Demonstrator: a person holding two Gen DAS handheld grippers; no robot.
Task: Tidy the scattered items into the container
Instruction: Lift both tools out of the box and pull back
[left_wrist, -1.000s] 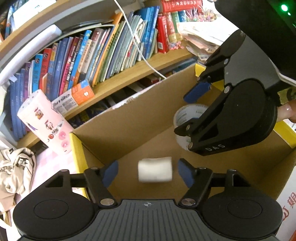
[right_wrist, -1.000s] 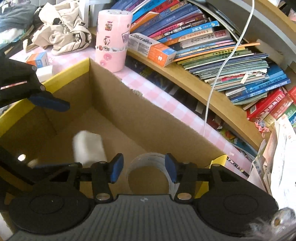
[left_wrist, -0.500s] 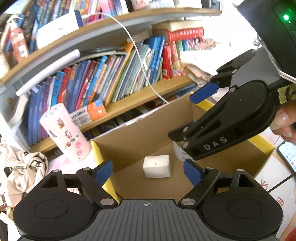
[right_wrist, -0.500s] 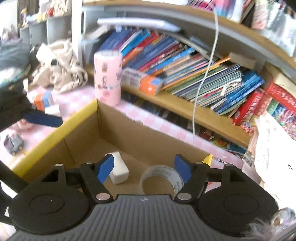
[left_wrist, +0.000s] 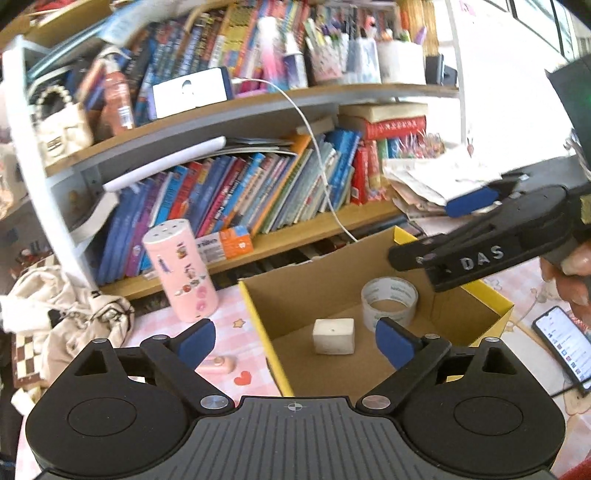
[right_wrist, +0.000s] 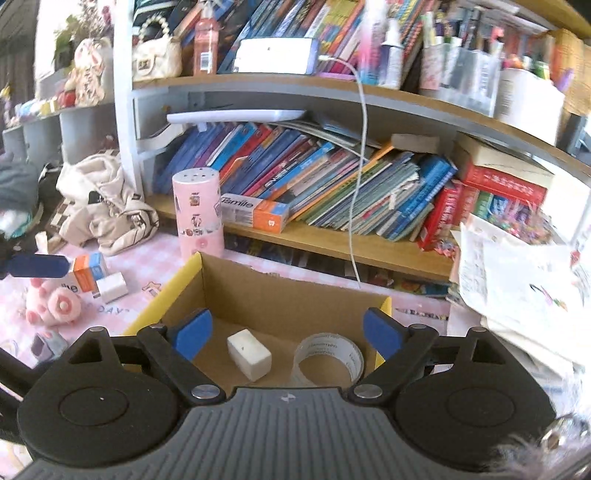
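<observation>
Left wrist view: left tool (left_wrist: 293, 341) spread wide, empty, above cardboard box (left_wrist: 491, 299). Inside the box: white block (left_wrist: 333, 336), centre; tape roll (left_wrist: 389, 302) at 2 o'clock of it, apart. Right tool (right_wrist: 286, 332) likewise wide, empty. Table (right_wrist: 140, 254): pink plush (right_wrist: 51, 308), orange carton (right_wrist: 88, 271) at 9 o'clock of the box, right wrist view.

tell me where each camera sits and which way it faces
Left wrist: on the left gripper, looking along its open fingers into the brown cardboard box; the right gripper and a hand show.
Right wrist: on the right gripper, jaws open, facing the box and bookshelf; a left fingertip shows.
Shared: the white rectangular block, clear tape roll, pink cylindrical container.
</observation>
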